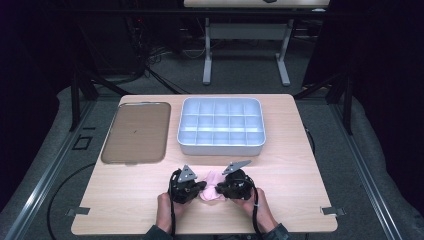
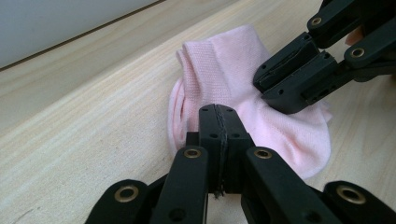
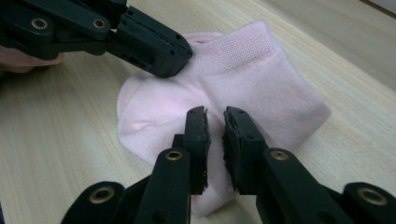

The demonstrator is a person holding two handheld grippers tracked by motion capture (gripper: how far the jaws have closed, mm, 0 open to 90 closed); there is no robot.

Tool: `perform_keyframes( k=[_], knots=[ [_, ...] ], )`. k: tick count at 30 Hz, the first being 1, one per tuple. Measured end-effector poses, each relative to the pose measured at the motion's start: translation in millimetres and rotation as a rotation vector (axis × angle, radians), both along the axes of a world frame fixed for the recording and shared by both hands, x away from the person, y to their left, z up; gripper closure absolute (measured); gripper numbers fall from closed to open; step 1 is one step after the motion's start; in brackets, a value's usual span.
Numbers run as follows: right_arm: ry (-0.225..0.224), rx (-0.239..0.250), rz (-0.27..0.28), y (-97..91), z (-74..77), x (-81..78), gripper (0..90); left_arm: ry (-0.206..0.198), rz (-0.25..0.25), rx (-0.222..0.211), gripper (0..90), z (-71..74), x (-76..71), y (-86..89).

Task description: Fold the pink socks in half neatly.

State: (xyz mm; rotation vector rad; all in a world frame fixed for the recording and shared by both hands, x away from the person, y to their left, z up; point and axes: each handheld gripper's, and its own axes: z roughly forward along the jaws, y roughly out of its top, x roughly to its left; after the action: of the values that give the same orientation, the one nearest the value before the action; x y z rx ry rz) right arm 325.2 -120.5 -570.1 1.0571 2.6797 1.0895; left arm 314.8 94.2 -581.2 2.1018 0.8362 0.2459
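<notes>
Jaws of the left gripper (image 2: 218, 122) are pressed flat together, with nothing visible between the pads; their tips sit at the near edge of the pink sock (image 2: 243, 107), which lies just beyond and under them. Seen from the right gripper view, that gripper's closed tip (image 3: 180, 55) rests on the sock's (image 3: 233, 88) far upper side, near the ribbed cuff.

Jaws of the right gripper (image 3: 215, 126) stand slightly apart, a thin gap between the pads, with the sock's folded body just beyond and below their tips; whether they pinch any cloth I cannot tell.

From the high view, the sock (image 1: 212, 184) lies crumpled on the table (image 1: 300, 165) near its front edge, between the left gripper (image 1: 201, 186) and right gripper (image 1: 218, 189), in front of the white tray (image 1: 221, 146).
</notes>
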Motion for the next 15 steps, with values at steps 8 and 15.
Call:
perform_keyframes(
  k=[8, 15],
  knots=[
    [0.005, 0.016, 0.001, -10.1, -1.5, -2.5, 79.0, -0.015, 0.021, -0.026, 90.0, -4.2, -5.4, -5.8],
    [0.027, 0.024, -0.008, -21.9, -0.9, 1.7, 79.6, -0.024, 0.037, -0.029, 89.9, -4.9, -8.2, -14.9]
  ],
)
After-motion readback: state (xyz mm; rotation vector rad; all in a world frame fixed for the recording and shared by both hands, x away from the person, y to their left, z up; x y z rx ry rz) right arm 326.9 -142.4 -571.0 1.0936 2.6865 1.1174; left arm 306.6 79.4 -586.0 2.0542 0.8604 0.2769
